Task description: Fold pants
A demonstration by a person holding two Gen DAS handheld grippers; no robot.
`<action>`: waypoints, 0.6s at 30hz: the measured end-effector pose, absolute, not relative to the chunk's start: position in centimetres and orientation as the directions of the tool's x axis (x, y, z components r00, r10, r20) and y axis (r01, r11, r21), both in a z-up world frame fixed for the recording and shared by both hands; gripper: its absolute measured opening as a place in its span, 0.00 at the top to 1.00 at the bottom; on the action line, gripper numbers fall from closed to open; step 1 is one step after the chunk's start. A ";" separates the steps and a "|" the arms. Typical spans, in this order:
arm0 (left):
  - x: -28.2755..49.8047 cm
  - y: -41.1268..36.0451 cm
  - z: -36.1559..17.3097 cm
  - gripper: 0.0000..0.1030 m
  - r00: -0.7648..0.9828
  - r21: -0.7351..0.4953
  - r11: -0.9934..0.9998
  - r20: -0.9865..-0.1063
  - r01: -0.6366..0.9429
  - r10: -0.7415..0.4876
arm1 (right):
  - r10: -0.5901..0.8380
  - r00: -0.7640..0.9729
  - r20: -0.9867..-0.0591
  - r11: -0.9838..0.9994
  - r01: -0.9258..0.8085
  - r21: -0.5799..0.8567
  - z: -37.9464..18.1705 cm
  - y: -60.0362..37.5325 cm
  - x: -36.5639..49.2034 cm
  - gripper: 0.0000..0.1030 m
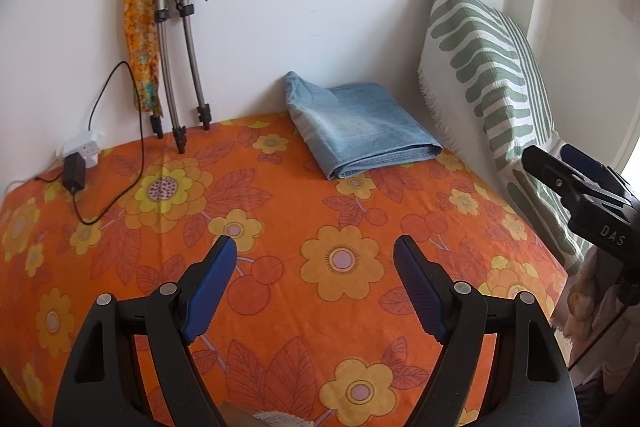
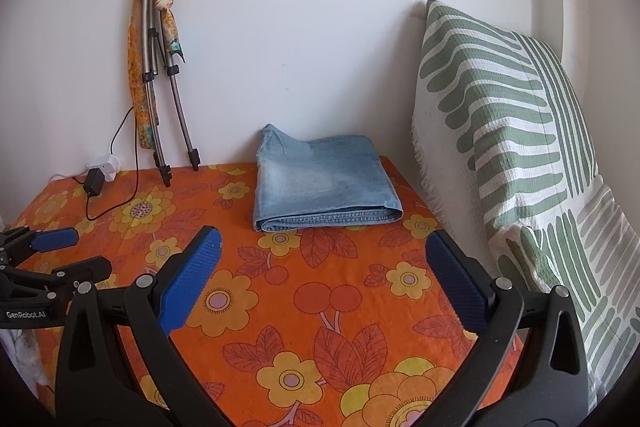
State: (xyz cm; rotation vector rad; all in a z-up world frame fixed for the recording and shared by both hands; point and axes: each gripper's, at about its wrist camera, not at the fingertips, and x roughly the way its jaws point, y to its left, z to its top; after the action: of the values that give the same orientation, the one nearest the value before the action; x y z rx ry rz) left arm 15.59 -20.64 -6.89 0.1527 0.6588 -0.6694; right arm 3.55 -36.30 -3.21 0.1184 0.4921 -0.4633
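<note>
Light blue denim pants point(image 1: 360, 131) point(image 2: 324, 187) lie folded into a thick rectangle at the back of the orange flowered cloth point(image 1: 280, 227) point(image 2: 320, 307), against the white wall. My left gripper point(image 1: 314, 247) hovers open over the bare cloth, well short of the pants, nothing between its blue pads. My right gripper point(image 2: 322, 239) is open too, its fingertips a short way in front of the folded edge, nothing held. In the left wrist view the right gripper point(image 1: 560, 163) shows at the right edge. The left gripper point(image 2: 80, 251) shows at the left edge of the right wrist view.
A green-and-white striped cushion point(image 1: 492, 75) point(image 2: 520, 147) leans on the wall at the right. A folded tripod with a floral scarf point(image 1: 172, 27) point(image 2: 160, 67) leans at the back left. A white power strip with a black adapter and cable point(image 1: 80, 159) point(image 2: 98, 175) lies there.
</note>
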 end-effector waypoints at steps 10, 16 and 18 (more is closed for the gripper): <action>14.7 -20.9 -6.7 0.21 0.589 -0.065 0.773 -0.608 0.631 -0.532 | -0.411 0.777 -0.478 0.885 0.465 -0.005 -3.3 -36.1 3.1 0.00; 14.5 -20.7 -6.5 0.21 0.597 -0.060 0.774 -0.599 0.630 -0.533 | -0.407 0.779 -0.477 0.886 0.463 -0.001 -3.3 -36.0 3.0 0.00; 14.5 -20.8 -6.6 0.21 0.597 -0.060 0.773 -0.600 0.631 -0.533 | -0.407 0.778 -0.478 0.887 0.462 -0.003 -3.3 -36.0 3.1 0.00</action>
State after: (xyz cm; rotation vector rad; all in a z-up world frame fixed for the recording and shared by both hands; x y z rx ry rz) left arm 14.48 -20.77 -6.56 0.1649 0.6392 -0.6792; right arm 3.05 -35.97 -3.33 0.1173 0.4895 -0.4713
